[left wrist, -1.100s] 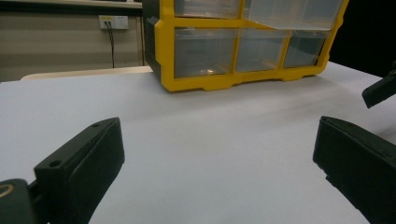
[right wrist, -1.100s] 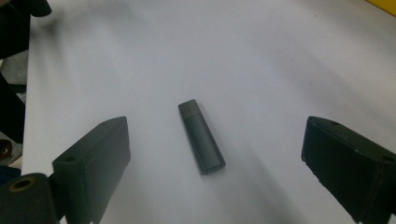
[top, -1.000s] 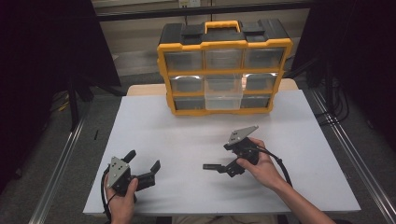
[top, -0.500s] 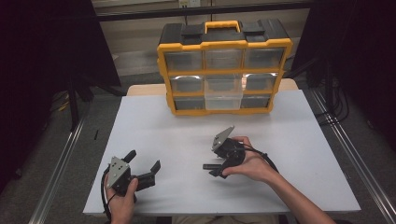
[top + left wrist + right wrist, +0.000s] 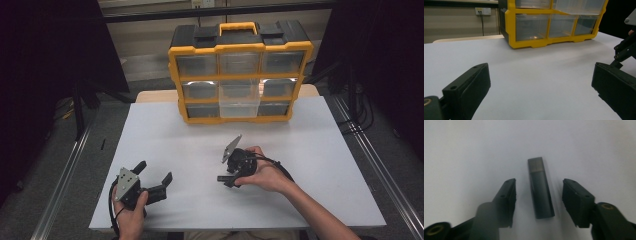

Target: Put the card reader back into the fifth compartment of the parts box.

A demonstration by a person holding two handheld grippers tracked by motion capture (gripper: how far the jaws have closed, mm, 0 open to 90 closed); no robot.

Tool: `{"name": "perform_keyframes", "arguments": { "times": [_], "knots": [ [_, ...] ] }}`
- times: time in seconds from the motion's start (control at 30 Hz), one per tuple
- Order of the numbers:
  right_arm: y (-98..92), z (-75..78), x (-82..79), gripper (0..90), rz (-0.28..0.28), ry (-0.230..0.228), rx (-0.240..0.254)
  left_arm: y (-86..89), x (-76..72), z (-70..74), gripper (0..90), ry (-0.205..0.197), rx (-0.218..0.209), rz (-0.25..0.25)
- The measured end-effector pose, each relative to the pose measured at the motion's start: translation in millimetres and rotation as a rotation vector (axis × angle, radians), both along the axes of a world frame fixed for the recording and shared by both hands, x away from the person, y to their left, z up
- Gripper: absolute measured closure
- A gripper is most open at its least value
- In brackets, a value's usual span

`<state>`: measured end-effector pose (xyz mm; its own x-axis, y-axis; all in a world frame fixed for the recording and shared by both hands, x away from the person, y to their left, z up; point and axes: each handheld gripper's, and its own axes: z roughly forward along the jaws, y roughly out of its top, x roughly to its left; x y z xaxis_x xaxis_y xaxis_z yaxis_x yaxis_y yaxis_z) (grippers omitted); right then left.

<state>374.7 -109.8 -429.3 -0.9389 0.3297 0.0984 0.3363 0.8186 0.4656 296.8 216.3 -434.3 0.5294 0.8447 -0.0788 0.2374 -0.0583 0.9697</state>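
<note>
We are closing our right gripper (image 5: 537,202), still spread, around the slim dark grey plastic bar (image 5: 539,187) lying lengthwise between its jaws.

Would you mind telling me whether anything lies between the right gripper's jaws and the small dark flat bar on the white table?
Nothing visible does. The small dark flat bar lies between the right gripper's jaws, which have just been closing, with bare white table showing either side.

In the high view the right gripper (image 5: 231,176) hides most of the small dark bar (image 5: 540,187). The left gripper view cuts the yellow organizer (image 5: 554,22) off at twelve o'clock. What its cloudy drawers hold cannot be told. The right gripper view's near fingers (image 5: 505,202) are blurred.
</note>
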Motion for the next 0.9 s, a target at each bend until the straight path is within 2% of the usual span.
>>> {"name": "perform_keyframes", "arguments": {
  "times": [0.03, 0.17, 0.6, 0.9],
  "knots": [
    [1.4, -1.4, -0.8, 51.8, 0.009, -0.007, -0.019, 0.0, 0.0, 0.0, 2.2, 0.000, 0.000, 0.000],
    [2.6, -0.4, -0.9, 56.7, 0.005, -0.017, -0.039, 0.1, 0.0, 0.0, 2.2, 0.001, 0.006, -0.003],
    [8.7, 1.5, 1.7, 73.6, 0.011, 0.006, -0.080, -0.6, 0.0, 0.1, 2.2, 0.003, 0.008, -0.003],
    [3.9, 1.2, 2.1, 73.8, 0.004, 0.006, -0.045, -0.3, 0.2, -0.3, 2.2, 0.001, 0.011, -0.001]
  ]
}}
